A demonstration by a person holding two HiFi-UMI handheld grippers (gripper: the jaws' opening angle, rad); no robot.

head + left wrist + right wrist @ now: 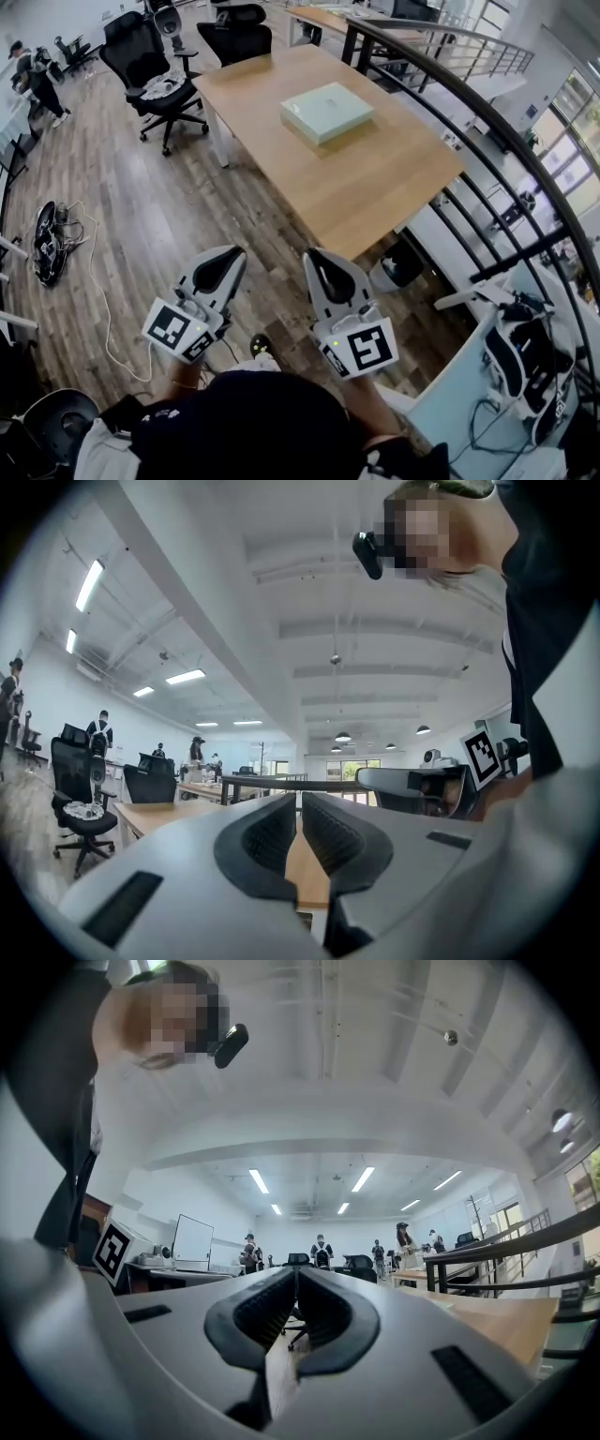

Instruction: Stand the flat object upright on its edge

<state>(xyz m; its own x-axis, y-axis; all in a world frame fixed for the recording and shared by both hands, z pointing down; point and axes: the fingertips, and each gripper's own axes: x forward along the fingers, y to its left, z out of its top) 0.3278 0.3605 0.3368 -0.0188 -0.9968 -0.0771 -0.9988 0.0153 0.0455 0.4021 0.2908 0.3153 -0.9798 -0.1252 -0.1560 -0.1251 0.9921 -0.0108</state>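
Observation:
A flat pale green box (326, 111) lies on the wooden table (375, 187), toward its far end. Both grippers hang over the floor, short of the table's near corner. My left gripper (236, 251) is shut with nothing in it and points toward the table. Beside it, my right gripper (312, 255) is shut and empty too. In the left gripper view the jaws (298, 803) meet, with the tabletop (150, 816) beyond them. In the right gripper view the jaws (297, 1277) meet as well, and the table edge (506, 1321) shows at the right.
A black metal railing (487, 122) curves along the table's right side. Two black office chairs (150, 66) stand at the table's far left. Cables and a dark round device (45, 244) lie on the wooden floor at left. People stand in the far background.

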